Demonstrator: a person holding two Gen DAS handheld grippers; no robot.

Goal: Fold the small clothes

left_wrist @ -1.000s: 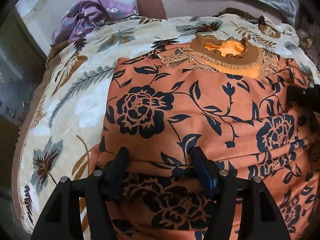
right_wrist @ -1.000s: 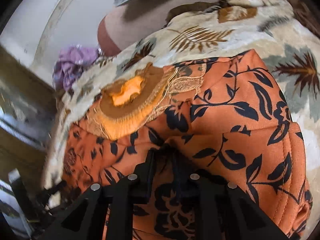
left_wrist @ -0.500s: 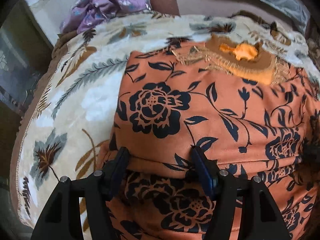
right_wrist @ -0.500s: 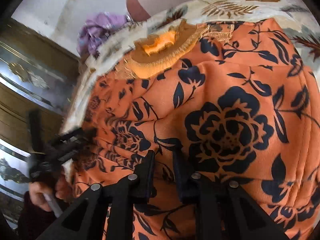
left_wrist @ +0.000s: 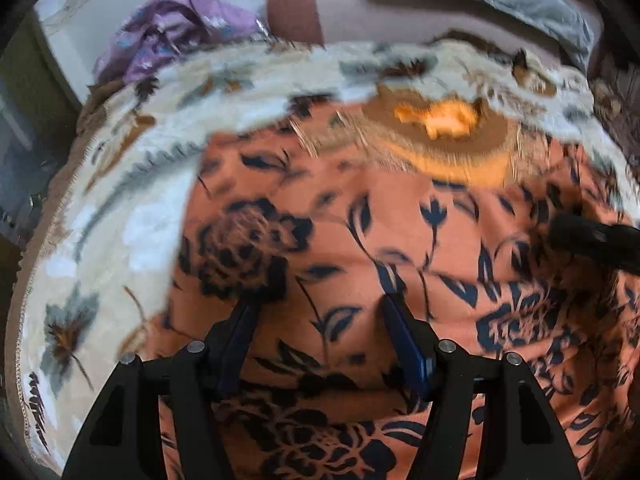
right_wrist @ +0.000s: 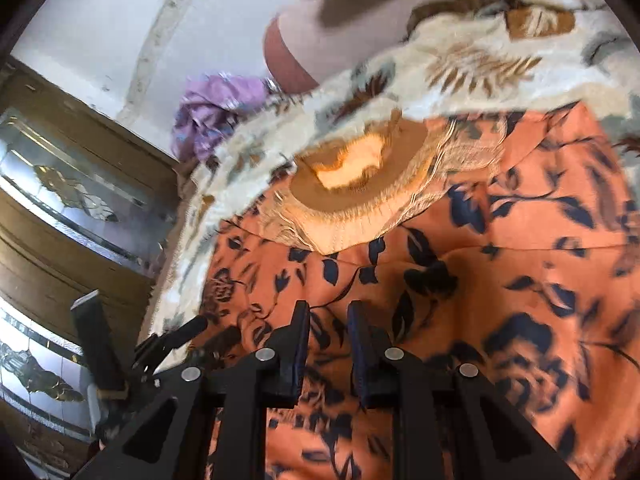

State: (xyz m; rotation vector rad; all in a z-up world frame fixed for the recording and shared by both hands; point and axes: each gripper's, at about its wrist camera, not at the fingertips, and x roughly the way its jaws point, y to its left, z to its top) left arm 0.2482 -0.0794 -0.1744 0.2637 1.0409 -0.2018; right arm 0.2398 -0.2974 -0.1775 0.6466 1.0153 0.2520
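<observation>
In the left wrist view, the left hand-held gripper [left_wrist: 316, 308] sits at the bottom middle of the frame. Its two fingers stand wide apart over the orange dress [left_wrist: 360, 240], and nothing is pinched between them. The cloth fills the middle and right of the frame, lying on a cream blanket [left_wrist: 120, 208] with leaf shapes. A purple cloth [left_wrist: 176, 36] is bunched up in the upper left.

In the right wrist view, the right hand-held gripper [right_wrist: 328, 312] is at the bottom middle. Its fingers are close together with a thin gap, and cloth seems to sit in that gap, but I cannot tell if it is truly pinched. The dress spreads from the middle to the right of this frame, with its brown neck hole [right_wrist: 352, 176] near the top middle.

I think the fold is in progress, with the bottom part being brought up toward the neck. Next, both sides need to move evenly so the edge lands straight.

The dress looks soft and floppy, with dark blue flowers. The neck trim looks stitched and bumpy. The blanket looks fuzzy.
</observation>
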